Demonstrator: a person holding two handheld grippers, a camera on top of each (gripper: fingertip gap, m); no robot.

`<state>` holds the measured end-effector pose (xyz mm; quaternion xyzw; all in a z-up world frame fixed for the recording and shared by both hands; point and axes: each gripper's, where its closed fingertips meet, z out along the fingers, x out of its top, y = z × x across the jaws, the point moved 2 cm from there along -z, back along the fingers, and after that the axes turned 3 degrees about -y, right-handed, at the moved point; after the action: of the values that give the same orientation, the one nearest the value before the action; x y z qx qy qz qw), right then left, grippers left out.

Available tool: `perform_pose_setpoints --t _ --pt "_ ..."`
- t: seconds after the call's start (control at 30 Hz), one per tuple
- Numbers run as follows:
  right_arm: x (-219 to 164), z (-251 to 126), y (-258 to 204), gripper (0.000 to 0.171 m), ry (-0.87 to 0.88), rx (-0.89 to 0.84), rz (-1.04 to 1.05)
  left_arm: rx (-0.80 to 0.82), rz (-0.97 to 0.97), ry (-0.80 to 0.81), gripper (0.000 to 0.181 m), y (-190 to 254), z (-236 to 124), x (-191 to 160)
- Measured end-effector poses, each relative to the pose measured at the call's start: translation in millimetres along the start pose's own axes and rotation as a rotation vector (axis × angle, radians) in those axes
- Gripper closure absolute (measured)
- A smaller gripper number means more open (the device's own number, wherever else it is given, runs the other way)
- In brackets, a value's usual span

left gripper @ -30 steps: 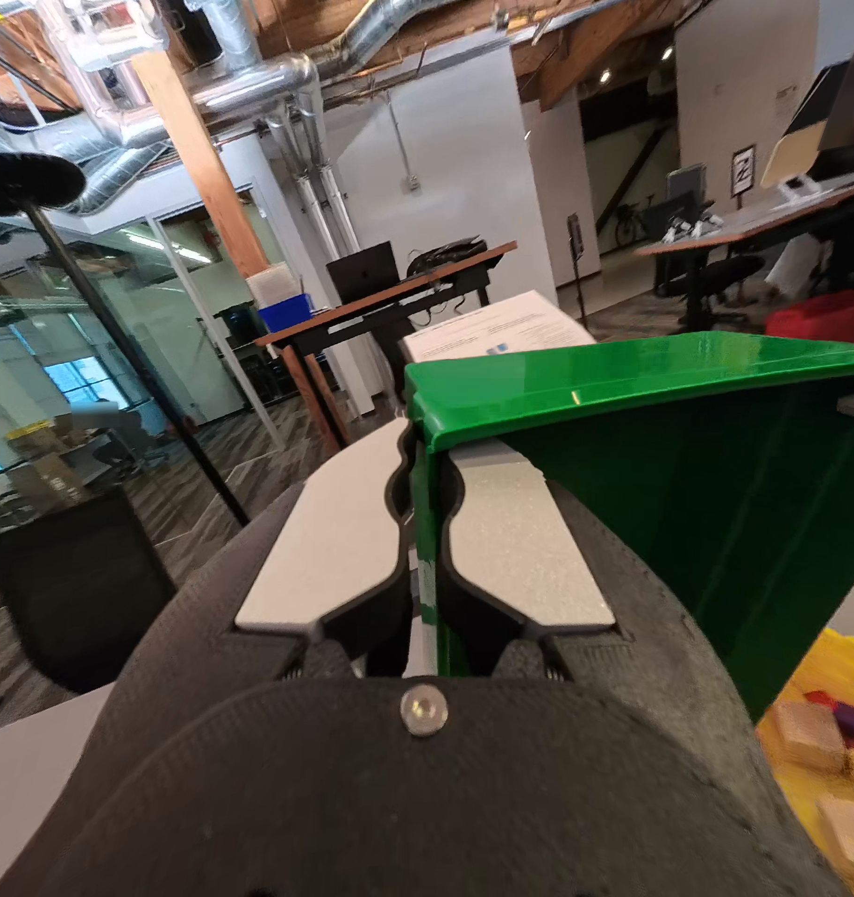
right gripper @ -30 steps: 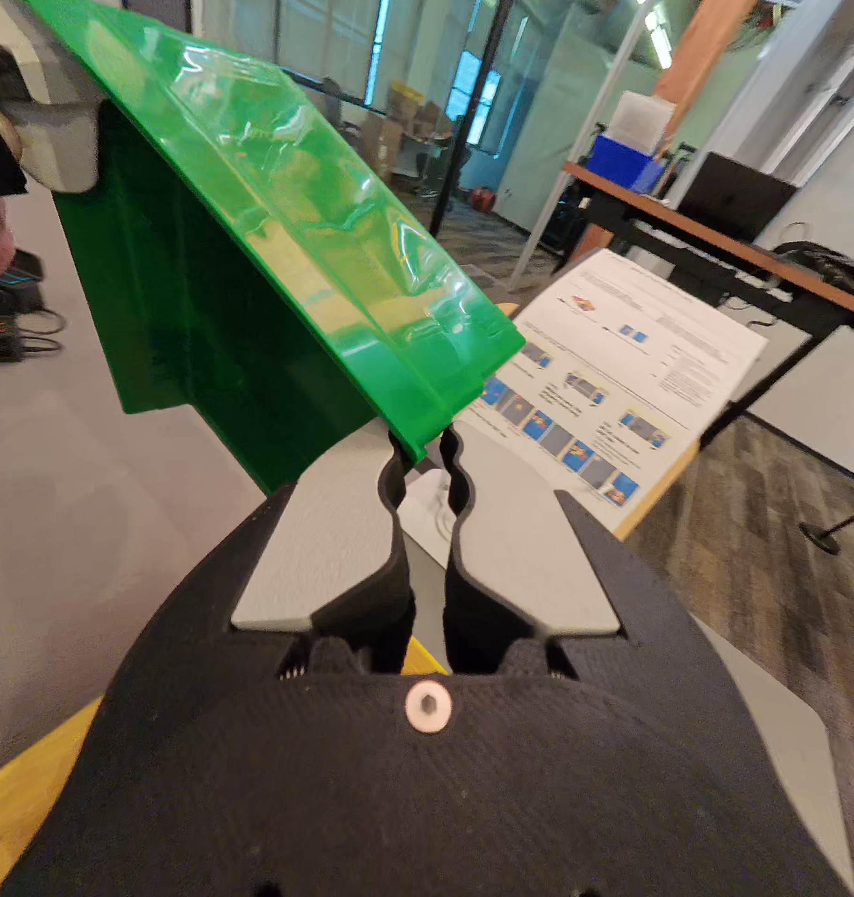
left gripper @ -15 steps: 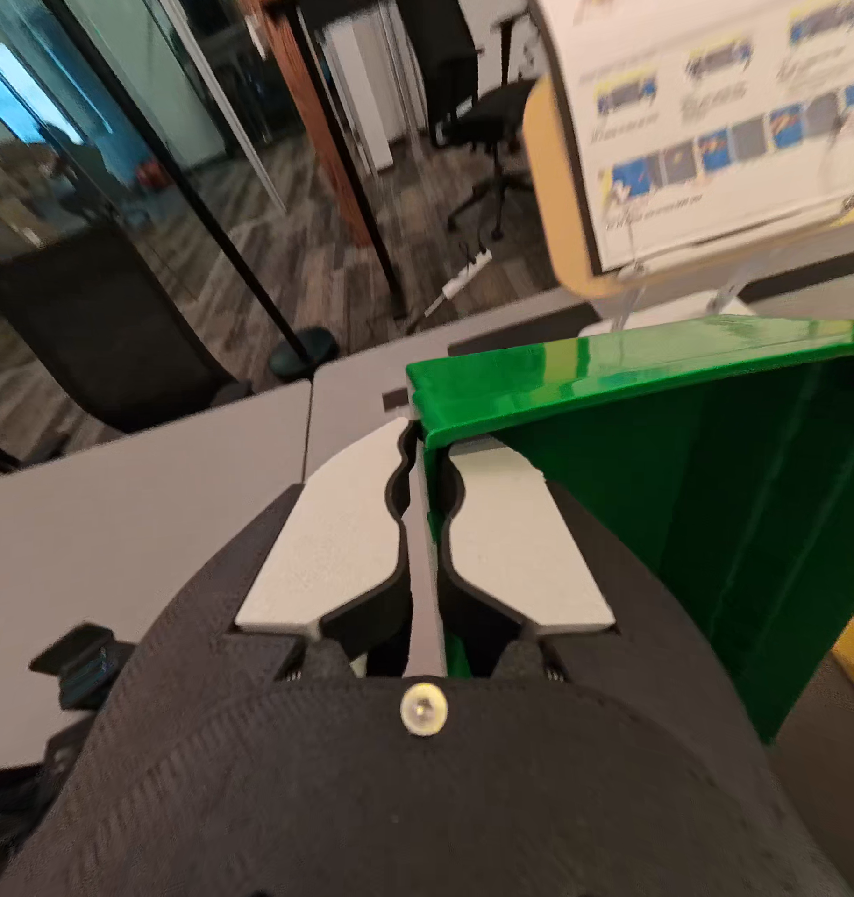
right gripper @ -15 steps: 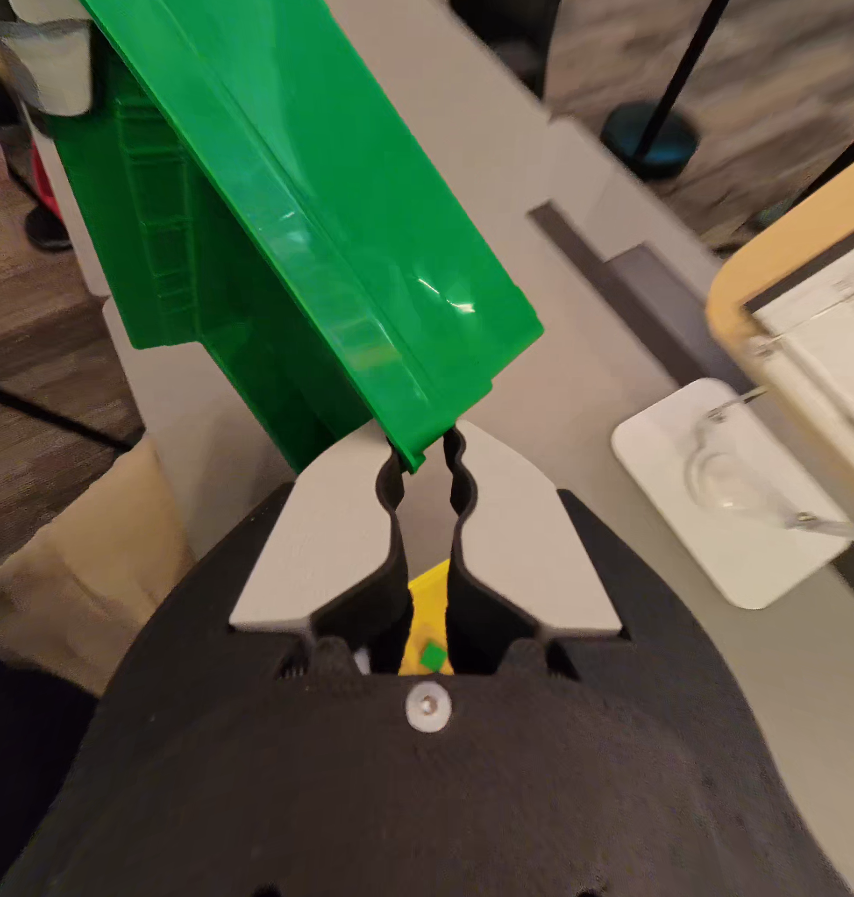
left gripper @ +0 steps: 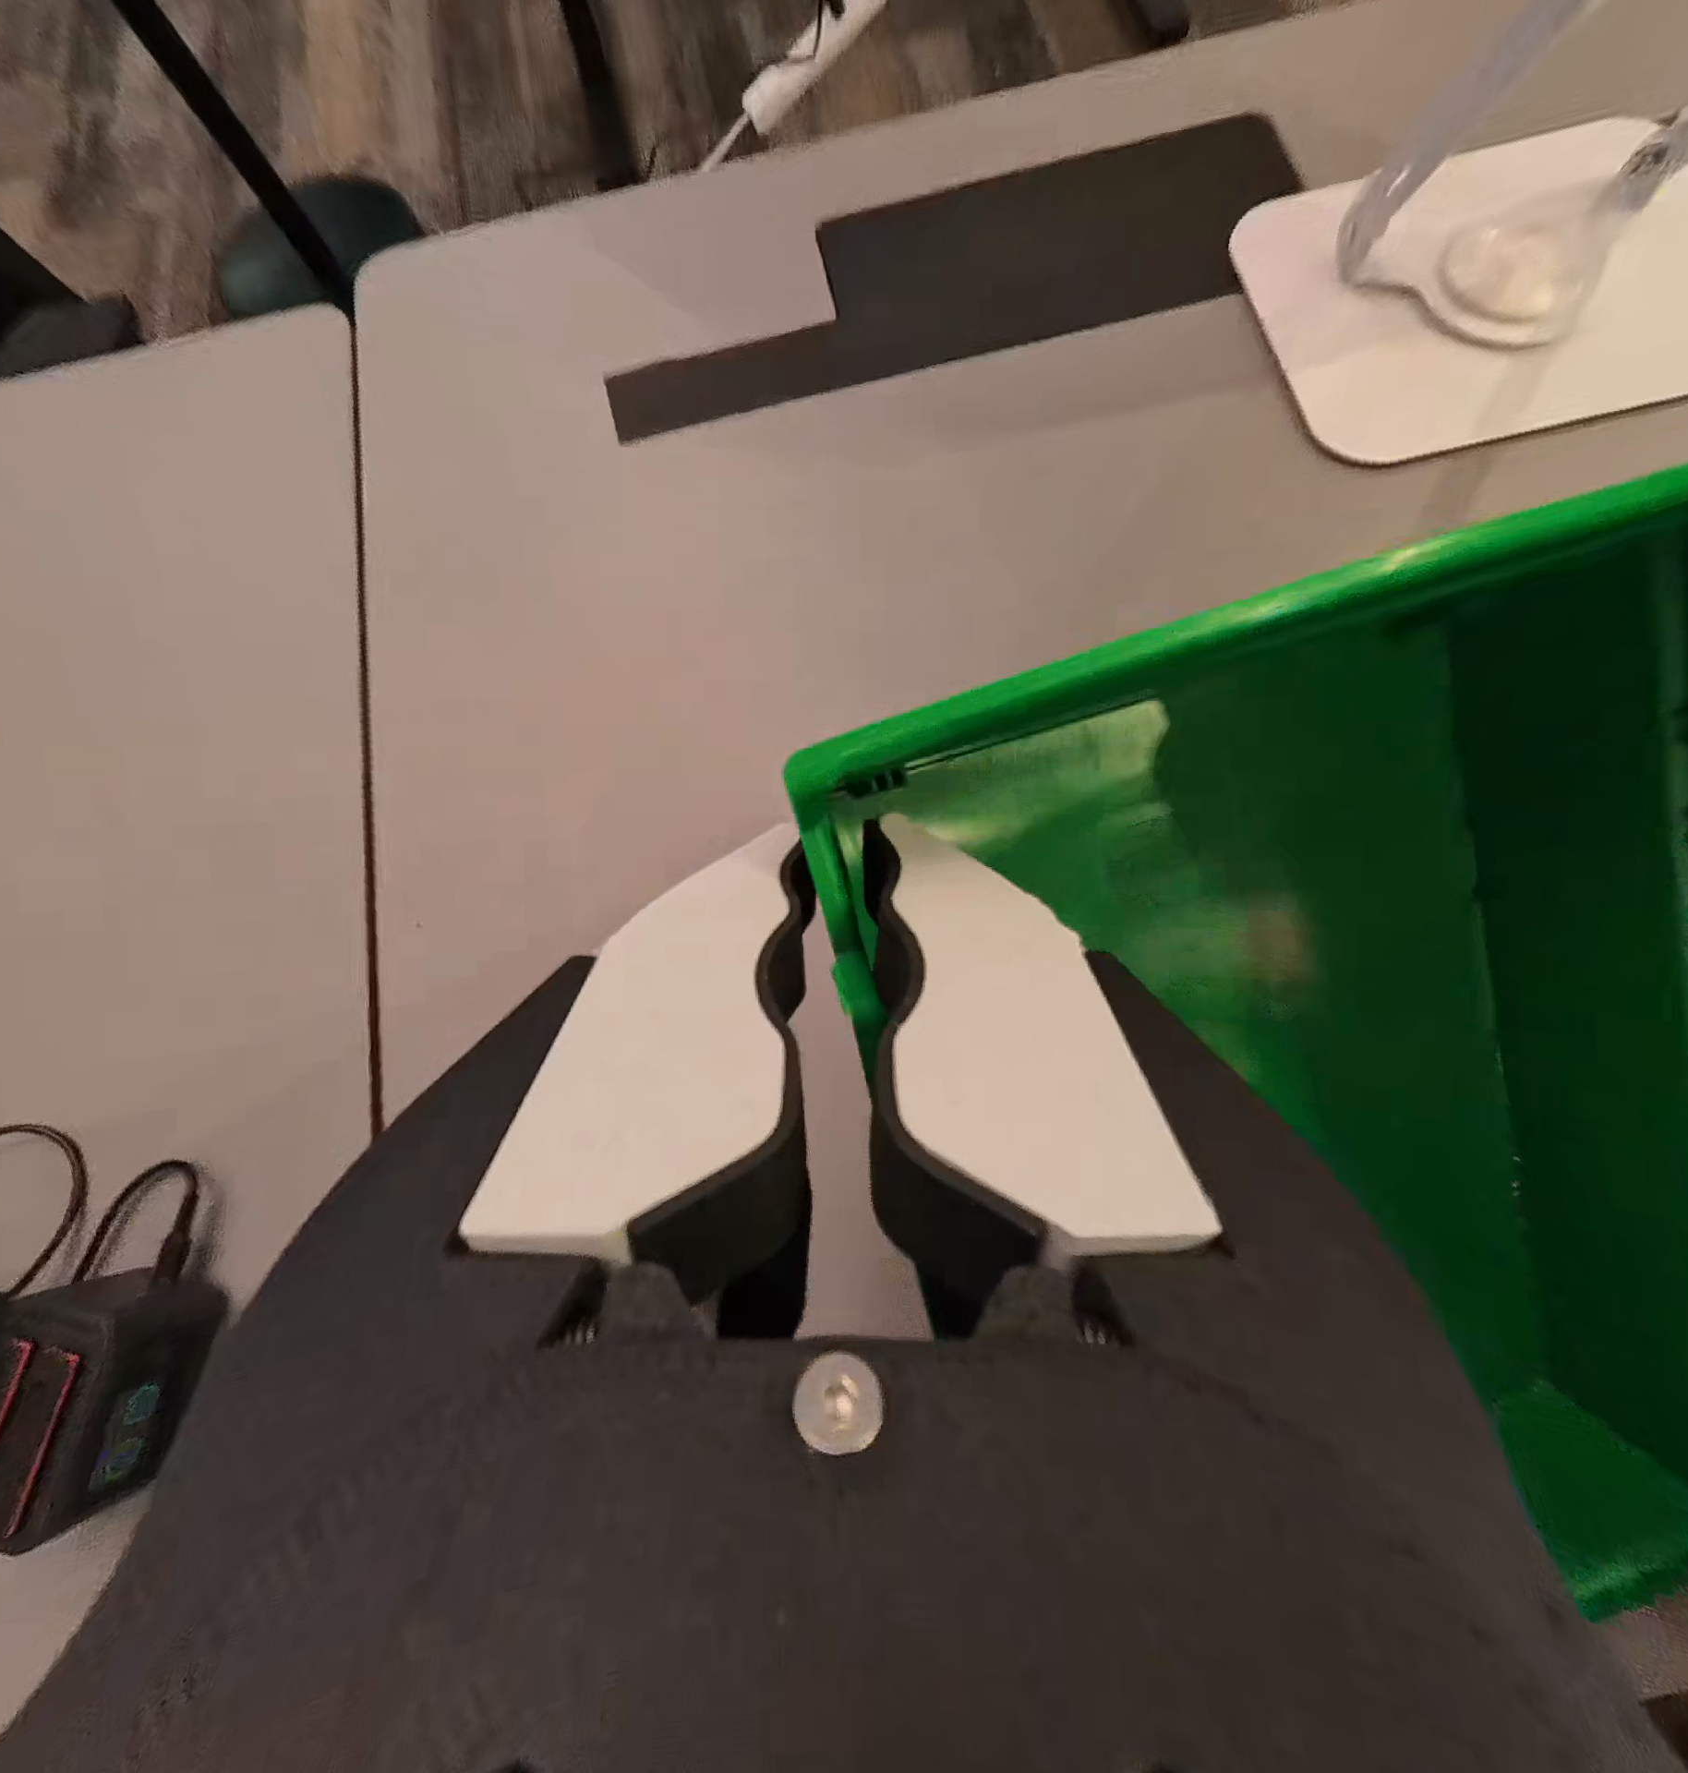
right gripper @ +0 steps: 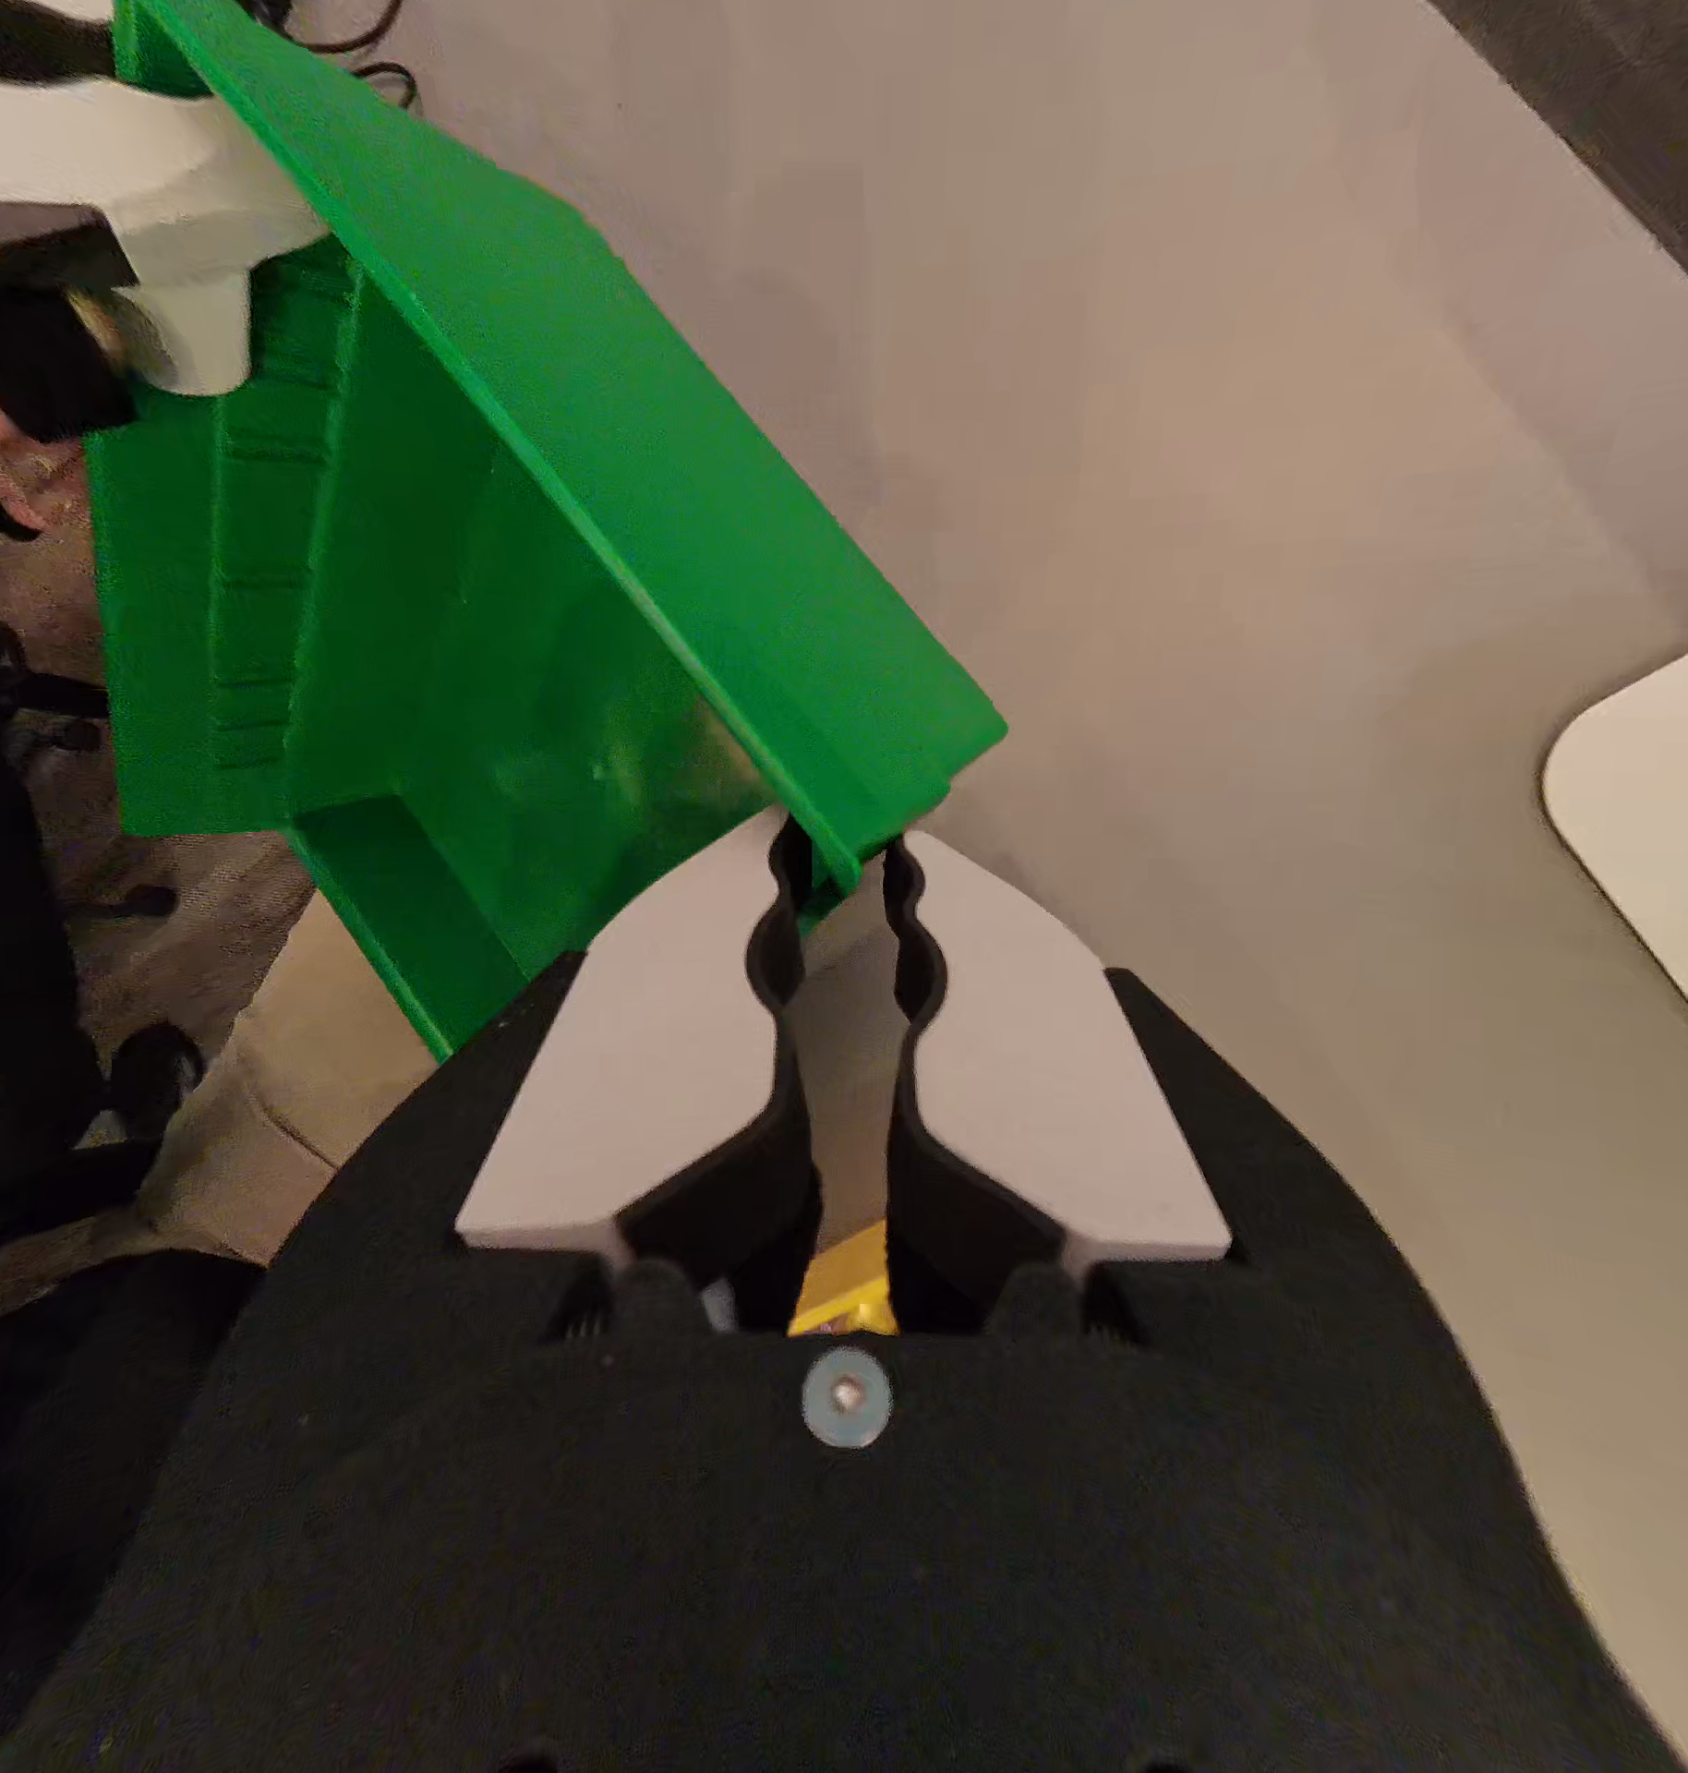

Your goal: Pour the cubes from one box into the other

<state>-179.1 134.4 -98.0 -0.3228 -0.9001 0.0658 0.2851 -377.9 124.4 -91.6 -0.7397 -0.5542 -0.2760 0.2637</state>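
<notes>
**A:** Table [left gripper: 572, 595] is the grey backdrop here, and the green box [right gripper: 552, 537] hangs above it, tipped steeply, mouth down I'd guess, so the cubes slide out. Can't see any cubes in either view.

**B:** Why two grips?

**A:** Balance, probably. The left gripper [left gripper: 835, 863] pinches a rim corner of the green box, fingers narrow on the plastic. The right gripper [right gripper: 845, 854] is clamped the same way on the opposite rim corner. Below the green box, a sliver of yellow box [right gripper: 845, 1286] peeks between the right fingers, likely the receiver.
</notes>
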Motion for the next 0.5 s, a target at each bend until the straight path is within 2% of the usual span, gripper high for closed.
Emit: perform_pose_setpoints --t 0.2,0.27,0.4,0.5 --pt "1.6 22.2 3.5 0.151 -0.019 0.089 0.063 -0.059 -0.092 -0.053 0.176 -11.5 36.8 -26.3" --pt "1.4 21.6 5.0 0.139 0.019 0.117 0.091 -0.046 -0.099 -0.055 0.174 -14.7 43.7 -31.4" --pt "-15.6 -0.4 0.5 0.135 0.050 0.117 0.072 -0.096 -0.133 -0.078 0.171 -13.5 56.1 -41.4" --pt "-42.0 -35.0 -4.1 0.136 0.106 0.100 0.034 -0.163 -0.144 -0.087 0.151 -11.2 56.6 -45.2"
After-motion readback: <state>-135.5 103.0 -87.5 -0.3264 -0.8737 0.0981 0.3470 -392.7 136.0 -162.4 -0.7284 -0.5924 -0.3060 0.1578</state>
